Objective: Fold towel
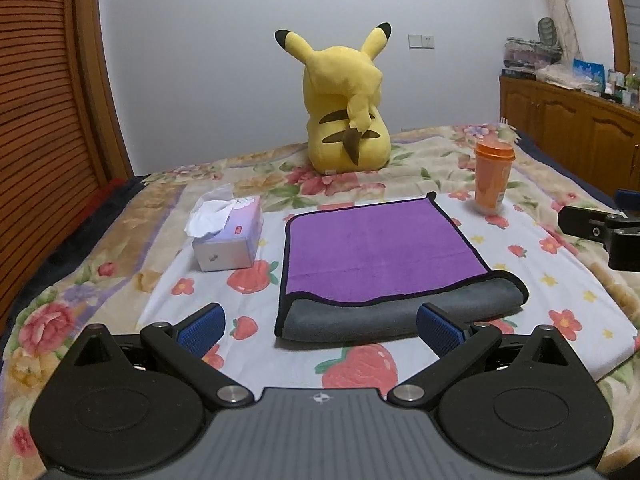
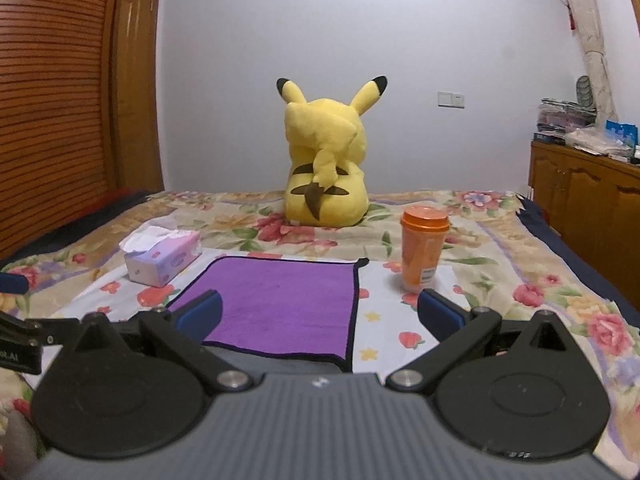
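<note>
Legible marks are few.

- **Right wrist view:** white capitals ending in "LAI" stand on a black bracket [image 2: 18,356] at the 9 o'clock edge of the frame; the letters before them are cut off.
- **Both views:** a small white round emblem without letters sits at 6 o'clock on the grey housing of the right gripper [image 2: 320,308] and of the left gripper [image 1: 320,320].
- **Tissue box [image 1: 228,236], 9 o'clock:** it carries a red label whose print is too small to read.
- **Orange cup [image 2: 423,256], between 3 and 4 o'clock:** it carries a pale label that is likewise illegible.
</note>
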Demonstrator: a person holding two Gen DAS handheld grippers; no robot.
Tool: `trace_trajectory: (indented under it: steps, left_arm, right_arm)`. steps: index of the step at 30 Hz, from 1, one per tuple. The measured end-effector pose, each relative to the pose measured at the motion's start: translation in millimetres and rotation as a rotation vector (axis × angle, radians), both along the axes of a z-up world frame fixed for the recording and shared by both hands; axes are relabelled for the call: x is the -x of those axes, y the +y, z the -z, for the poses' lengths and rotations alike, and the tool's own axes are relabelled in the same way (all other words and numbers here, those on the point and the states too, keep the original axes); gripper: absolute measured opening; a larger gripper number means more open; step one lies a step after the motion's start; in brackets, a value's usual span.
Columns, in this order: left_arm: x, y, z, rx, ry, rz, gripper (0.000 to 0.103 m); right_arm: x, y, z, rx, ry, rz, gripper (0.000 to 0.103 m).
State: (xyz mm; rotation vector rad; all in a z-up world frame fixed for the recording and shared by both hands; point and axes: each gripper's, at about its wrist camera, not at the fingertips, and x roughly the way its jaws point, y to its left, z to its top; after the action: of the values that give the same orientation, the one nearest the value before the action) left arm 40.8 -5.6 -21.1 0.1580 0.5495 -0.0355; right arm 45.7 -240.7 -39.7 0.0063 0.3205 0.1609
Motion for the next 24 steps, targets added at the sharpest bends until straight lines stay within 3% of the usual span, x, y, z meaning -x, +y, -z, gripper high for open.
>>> trace_trajectory:
  steps: [24]
  left_arm:
    - [-77.1, 14.7, 10.7, -0.028, 0.060, 0.024, 0.103]
  right_arm:
    - [-52.1, 5.3, 15.3, 0.007, 0.062, -0.055, 0.103]
